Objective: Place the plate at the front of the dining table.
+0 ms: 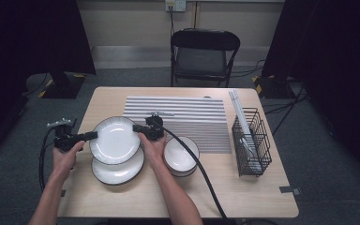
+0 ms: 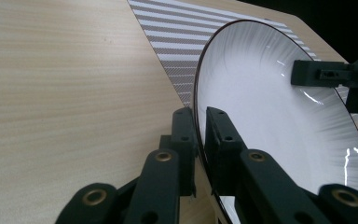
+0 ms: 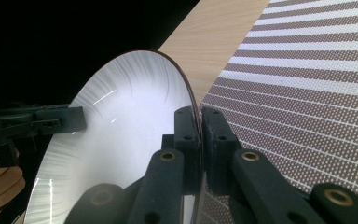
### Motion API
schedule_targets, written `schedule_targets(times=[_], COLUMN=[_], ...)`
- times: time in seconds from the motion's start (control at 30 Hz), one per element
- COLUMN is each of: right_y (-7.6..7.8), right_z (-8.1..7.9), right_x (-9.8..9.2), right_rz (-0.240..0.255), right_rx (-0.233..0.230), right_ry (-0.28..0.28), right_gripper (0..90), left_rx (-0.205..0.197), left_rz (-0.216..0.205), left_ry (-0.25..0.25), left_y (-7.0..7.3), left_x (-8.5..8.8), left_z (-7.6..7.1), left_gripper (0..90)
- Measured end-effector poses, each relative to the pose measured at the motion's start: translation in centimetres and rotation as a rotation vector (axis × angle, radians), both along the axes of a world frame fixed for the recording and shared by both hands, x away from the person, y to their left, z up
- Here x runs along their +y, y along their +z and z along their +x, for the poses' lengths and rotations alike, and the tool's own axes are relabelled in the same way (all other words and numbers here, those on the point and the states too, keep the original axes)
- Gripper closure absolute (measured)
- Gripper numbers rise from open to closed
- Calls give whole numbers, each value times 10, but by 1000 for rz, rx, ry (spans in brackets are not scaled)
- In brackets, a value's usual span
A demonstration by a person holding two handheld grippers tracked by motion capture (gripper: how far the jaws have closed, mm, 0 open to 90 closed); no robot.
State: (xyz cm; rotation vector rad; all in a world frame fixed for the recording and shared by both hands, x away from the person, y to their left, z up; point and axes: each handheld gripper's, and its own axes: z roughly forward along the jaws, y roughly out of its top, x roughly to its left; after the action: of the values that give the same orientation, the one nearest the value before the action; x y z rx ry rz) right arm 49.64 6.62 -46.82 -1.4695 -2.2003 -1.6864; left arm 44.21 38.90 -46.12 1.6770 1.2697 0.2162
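Both grippers hold a white plate (image 1: 115, 139) with a dark rim, tilted a little above the table. My left gripper (image 1: 93, 136) is shut on its left rim, and my right gripper (image 1: 137, 128) is shut on its right rim. In the left gripper view the jaws (image 2: 200, 122) pinch the plate's edge (image 2: 270, 112), with the other gripper (image 2: 318, 73) on the far rim. The right gripper view has its jaws (image 3: 199, 120) clamped on the plate (image 3: 130, 135), and the left gripper (image 3: 67, 120) sits across from them. A second, matching plate (image 1: 118, 172) lies on the table just under the held one.
A white bowl (image 1: 181, 155) stands right of the plates, by the right forearm. A striped placemat (image 1: 183, 117) covers the table's middle back. A black wire rack (image 1: 251, 140) stands at the right side. A black folding chair (image 1: 204, 54) is behind the wooden table (image 1: 243, 197).
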Motion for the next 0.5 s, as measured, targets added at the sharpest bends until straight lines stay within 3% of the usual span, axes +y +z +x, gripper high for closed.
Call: schedule_targets(times=[0.1,0.17,0.43,0.5], right_y=[0,0,1,1], right_z=[0,0,-1,-1], right_x=[0,0,0,0], right_rz=[-1,0,-4,-3], right_rx=[5,5,-1,-2], right_ry=[-4,-5,-12,-14], right_gripper=[857,858,857,858], left_rx=[6,19,9,9], left_rz=[0,-25,15,7], left_ry=[-3,-2,4,13], left_y=[-1,-3,0,0], left_x=[1,2,-1,-1], left_z=[-4,-5,-2,-2], left_gripper=[786,787,814,819])
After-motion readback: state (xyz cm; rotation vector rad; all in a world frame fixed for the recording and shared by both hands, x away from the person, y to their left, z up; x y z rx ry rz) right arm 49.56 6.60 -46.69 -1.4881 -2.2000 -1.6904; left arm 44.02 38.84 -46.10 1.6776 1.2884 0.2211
